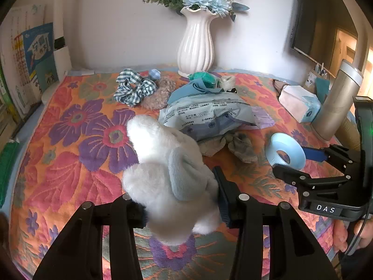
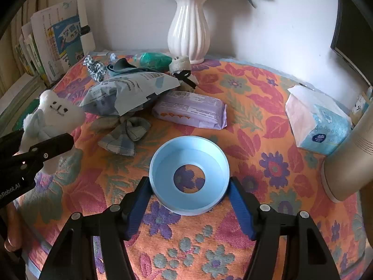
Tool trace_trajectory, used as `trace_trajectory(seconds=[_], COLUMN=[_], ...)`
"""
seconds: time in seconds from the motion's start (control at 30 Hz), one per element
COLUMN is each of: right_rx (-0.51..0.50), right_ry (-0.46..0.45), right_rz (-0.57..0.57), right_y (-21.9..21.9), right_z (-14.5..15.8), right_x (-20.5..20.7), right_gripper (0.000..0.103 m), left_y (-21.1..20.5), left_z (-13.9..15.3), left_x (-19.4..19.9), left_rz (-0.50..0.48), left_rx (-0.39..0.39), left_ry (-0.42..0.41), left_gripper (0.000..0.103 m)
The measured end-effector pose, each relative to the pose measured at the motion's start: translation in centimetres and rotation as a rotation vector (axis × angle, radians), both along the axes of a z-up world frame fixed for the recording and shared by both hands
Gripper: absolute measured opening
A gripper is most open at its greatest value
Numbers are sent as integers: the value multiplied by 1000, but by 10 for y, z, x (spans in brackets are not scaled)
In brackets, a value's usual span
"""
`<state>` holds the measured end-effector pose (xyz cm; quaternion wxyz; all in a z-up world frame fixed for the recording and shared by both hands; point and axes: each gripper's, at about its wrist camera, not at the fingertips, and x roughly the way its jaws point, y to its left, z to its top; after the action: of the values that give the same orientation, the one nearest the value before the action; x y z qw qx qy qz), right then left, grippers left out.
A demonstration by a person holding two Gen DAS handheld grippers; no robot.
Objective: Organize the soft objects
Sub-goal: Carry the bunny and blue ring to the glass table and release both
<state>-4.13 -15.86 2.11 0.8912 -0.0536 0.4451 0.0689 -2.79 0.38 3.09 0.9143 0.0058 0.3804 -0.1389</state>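
Note:
My left gripper is shut on a white plush toy with pale blue ears and holds it above the flowered cloth; the toy's stitched face shows in the right wrist view. My right gripper is shut on a pale blue plastic ring, its blue pads against the ring's sides; the ring also shows in the left wrist view. A checked scrunchie, a beige fuzzy scrunchie and a grey checked bow lie on the cloth.
A white vase with blue flowers stands at the back. A crumpled blue-white pack, a purple wipes pack, a tissue box and a silver flask lie around. Books stand at the left.

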Motion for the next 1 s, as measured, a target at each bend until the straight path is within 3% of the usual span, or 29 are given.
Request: trace_trajectory(seconds=[0.27, 0.33, 0.5, 0.63, 1.0], right_rx=[41, 75, 222, 317, 386], right_ry=[-30, 0, 71, 78, -7], right_rz=[-6, -17, -54, -106, -264], right_y=[-6, -14, -49, -87, -195], right_z=[8, 7, 6, 15, 65], right_x=[-8, -14, -48, -82, -147], right_gripper=[64, 64, 64, 64, 64], left_y=[1, -2, -19, -62, -196], left_z=[6, 8, 12, 17, 57], left_x=[-4, -6, -28, -51, -88], left_rz=[-46, -73, -154, -254, -530], left_rx=[-39, -55, -180, -157, -94], left_ry=[-16, -2, 36, 41, -7], left_gripper=[41, 41, 41, 41, 41])
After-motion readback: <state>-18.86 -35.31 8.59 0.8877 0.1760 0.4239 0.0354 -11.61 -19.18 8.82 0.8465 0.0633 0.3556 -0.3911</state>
